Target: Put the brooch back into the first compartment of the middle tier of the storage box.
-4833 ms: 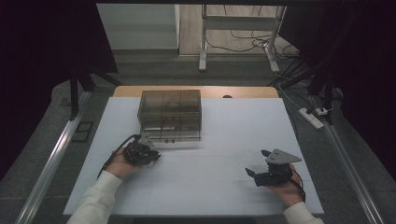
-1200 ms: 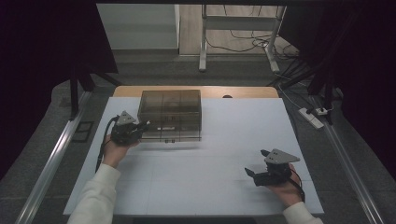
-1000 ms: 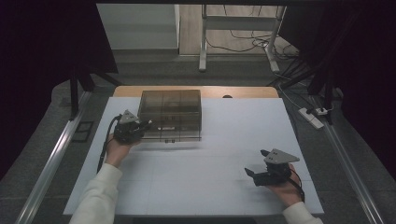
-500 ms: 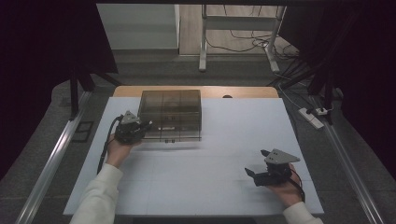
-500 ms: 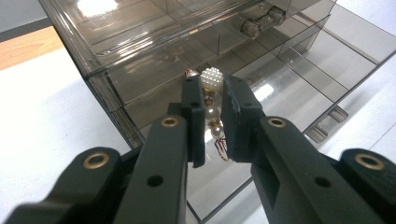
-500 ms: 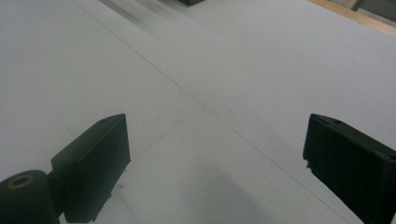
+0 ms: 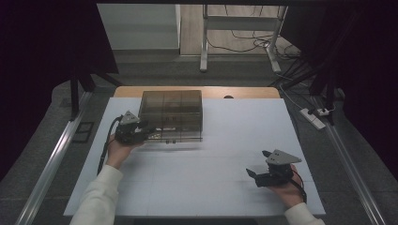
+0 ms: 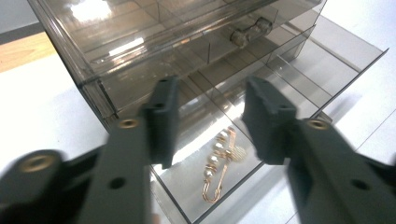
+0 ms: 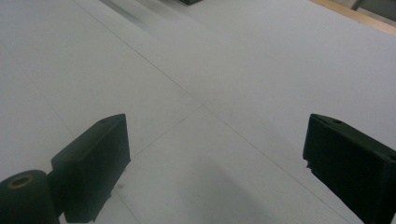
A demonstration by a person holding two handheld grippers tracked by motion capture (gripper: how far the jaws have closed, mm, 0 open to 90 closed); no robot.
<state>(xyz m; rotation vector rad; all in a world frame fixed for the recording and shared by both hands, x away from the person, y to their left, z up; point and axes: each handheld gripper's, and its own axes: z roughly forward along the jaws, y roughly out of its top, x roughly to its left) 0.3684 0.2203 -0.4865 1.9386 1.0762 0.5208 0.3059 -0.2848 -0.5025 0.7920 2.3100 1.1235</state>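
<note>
**Drawer open, brooch within reach, nothing gripped yet**

The white table top (image 7: 197,178) carries a smoky transparent plastic drawer box (image 7: 172,108), its bottom drawer (image 8: 299,70) pulled out. The left gripper (image 8: 208,123) hovers at that drawer, jaws partly open and empty. Just below and between the fingertips (image 8: 163,116) lies a gold pin brooch with pearls (image 8: 219,163), seemingly next to be picked. The right gripper (image 9: 215,163) rests wide open, empty, over bare table, well apart.

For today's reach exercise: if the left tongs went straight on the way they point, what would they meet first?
Probably the pearl pin in the open drawer, which lies between the open left tongs; depth is unclear, so the drawer floor may come first.
</note>
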